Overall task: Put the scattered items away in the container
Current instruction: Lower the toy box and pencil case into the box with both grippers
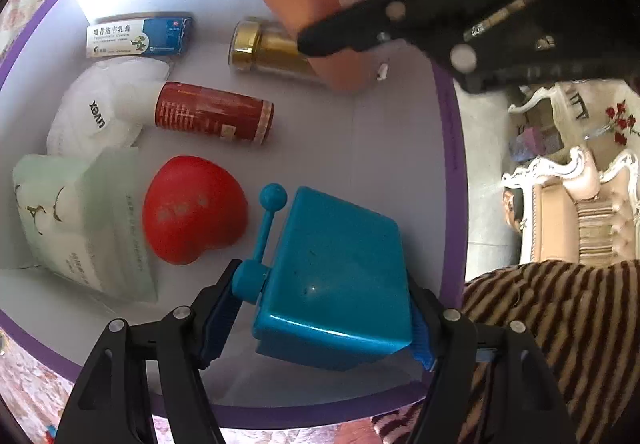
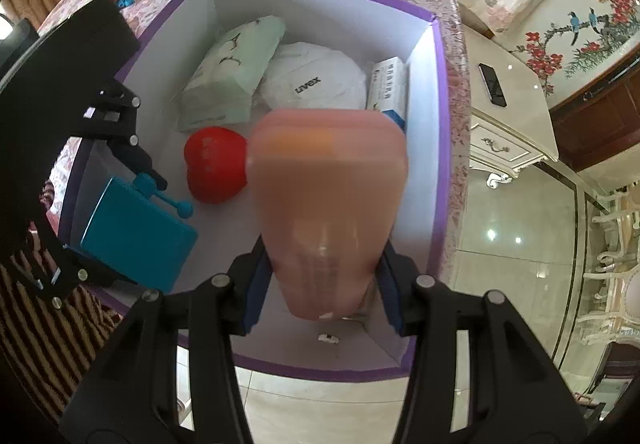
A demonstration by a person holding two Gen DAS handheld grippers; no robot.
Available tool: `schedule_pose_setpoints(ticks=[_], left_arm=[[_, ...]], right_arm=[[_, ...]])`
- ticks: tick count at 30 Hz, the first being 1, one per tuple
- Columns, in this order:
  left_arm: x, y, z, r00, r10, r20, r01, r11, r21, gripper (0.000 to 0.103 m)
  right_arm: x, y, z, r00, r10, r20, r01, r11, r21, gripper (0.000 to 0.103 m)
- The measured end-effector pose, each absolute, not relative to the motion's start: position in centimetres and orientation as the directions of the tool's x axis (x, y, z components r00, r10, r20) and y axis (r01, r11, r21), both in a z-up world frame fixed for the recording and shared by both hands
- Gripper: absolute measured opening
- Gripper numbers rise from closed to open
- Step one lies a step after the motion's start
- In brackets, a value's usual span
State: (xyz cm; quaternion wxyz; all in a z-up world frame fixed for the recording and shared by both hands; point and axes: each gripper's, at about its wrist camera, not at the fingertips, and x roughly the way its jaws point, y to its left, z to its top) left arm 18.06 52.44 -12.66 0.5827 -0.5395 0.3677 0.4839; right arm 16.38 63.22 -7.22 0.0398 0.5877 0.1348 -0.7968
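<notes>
Grippers are both working over the purple-rimmed box point(image 2: 438, 147), whose inside is white; the left gripper point(image 1: 320, 318) is clamping a teal box with a small lever point(image 1: 336, 280), its blue pads pressing the two sides of that box and the jaws spread about as wide as the box itself; the teal box is hanging inside the container near its lower wall, and whether it is touching the floor I cannot tell; the right gripper point(image 2: 322, 284) is squeezing a peach-coloured bottle point(image 2: 328, 199), the pads closing on its narrower end while the broad end is pointing into the container; in the left wrist view this bottle is reaching down over a gold-capped jar point(image 1: 264, 47) lying on the floor of the container, and contact between them is unclear. Lying in the container are a red heart-shaped toy point(image 1: 192, 207), a red cylindrical can point(image 1: 214, 111) on its side, a white mask marked uvex point(image 2: 316, 81), a pale green packet point(image 2: 236, 75) and a blue and white medicine carton point(image 1: 140, 35) near the far wall; the heart is sitting just beside the green packet; a striped sleeve point(image 1: 560, 344) is showing beside the container.
</notes>
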Motion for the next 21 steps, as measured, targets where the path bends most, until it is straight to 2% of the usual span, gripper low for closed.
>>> schedule_pose_setpoints(ticks=[8,13,17,21], left_arm=[[18.0,51.9,-12.8,0.250,0.159,-0.955,-0.962,-0.075,-0.264,0.075],[17.6,51.5,-12.3,0.261,0.161,-0.952,-0.955,-0.101,-0.279,0.082],[17.4,51.0,-12.0,0.275,0.157,-0.948,-0.949,-0.111,-0.294,0.083],[17.8,50.6,-12.2,0.243,0.123,-0.962,-0.962,-0.096,-0.255,0.083]], right_arm=[[16.3,62.4,-7.7,-0.284,0.066,-0.956,0.245,-0.960,-0.139,0.051],[16.4,62.4,-7.6,-0.270,0.079,-0.960,0.270,-0.951,-0.154,0.051],[16.3,62.4,-7.5,-0.247,0.088,-0.965,0.297,-0.941,-0.162,0.051],[16.2,61.7,-7.7,-0.217,0.123,-0.968,0.363,-0.911,-0.197,0.051]])
